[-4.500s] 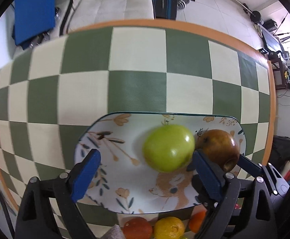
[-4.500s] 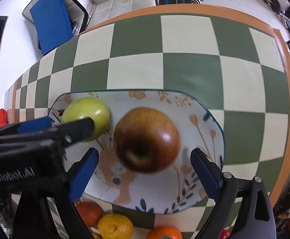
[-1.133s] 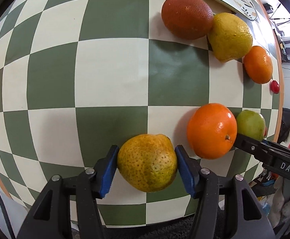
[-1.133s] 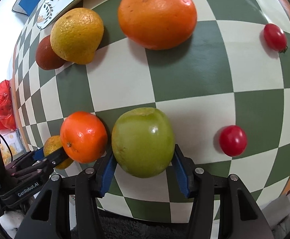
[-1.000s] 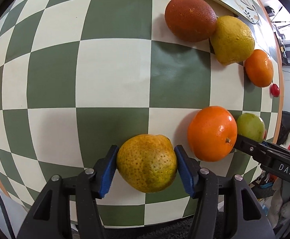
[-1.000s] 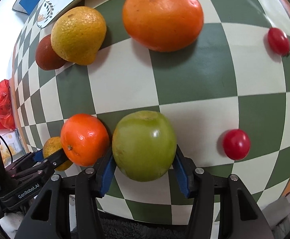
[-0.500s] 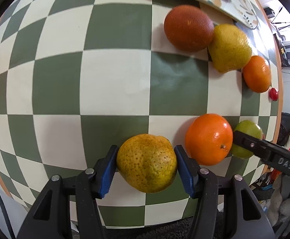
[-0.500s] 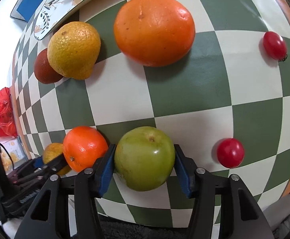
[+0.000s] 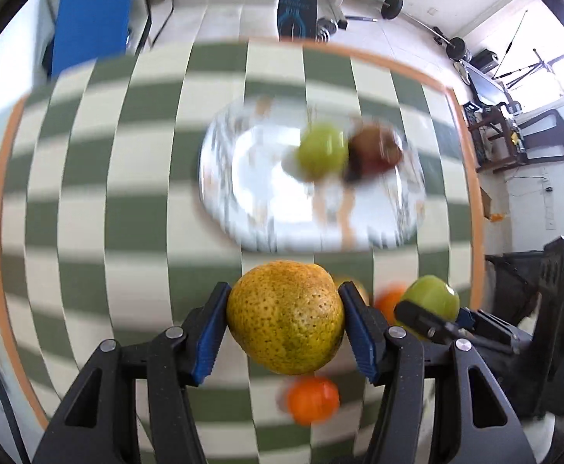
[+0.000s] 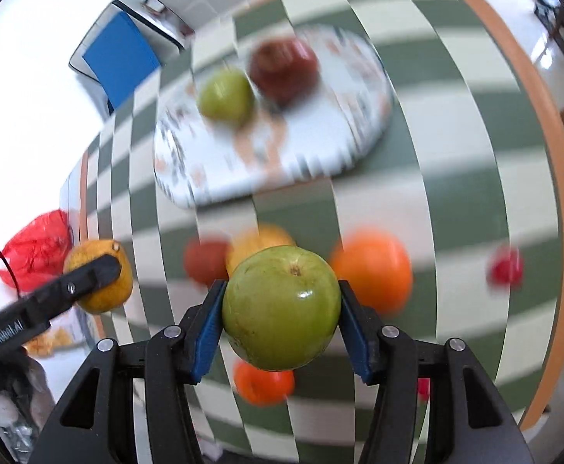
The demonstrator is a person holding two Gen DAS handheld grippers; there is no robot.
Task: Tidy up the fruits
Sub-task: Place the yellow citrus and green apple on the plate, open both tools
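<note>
Above the checkered table [image 9: 88, 178], we see the patterned plate [image 10: 359, 143] already holding a green apple [image 10: 226, 94] and a reddish-brown apple [image 10: 284, 65]. The left gripper [image 9: 284, 321] pinches a speckled yellow-orange fruit [image 9: 285, 315] and the right gripper [image 10: 281, 311] a second green apple [image 10: 281, 307], both aloft short of the plate. We judge a careless release could nudge the plated apples, rolling fruit off the plate's low rim.

Blurred: my views smear the plate [image 9: 243, 208], its two apples and the desk [image 9: 88, 193].
Hidden: yellow fruit [image 10: 260, 241] behind my green apple [image 10: 281, 307].
</note>
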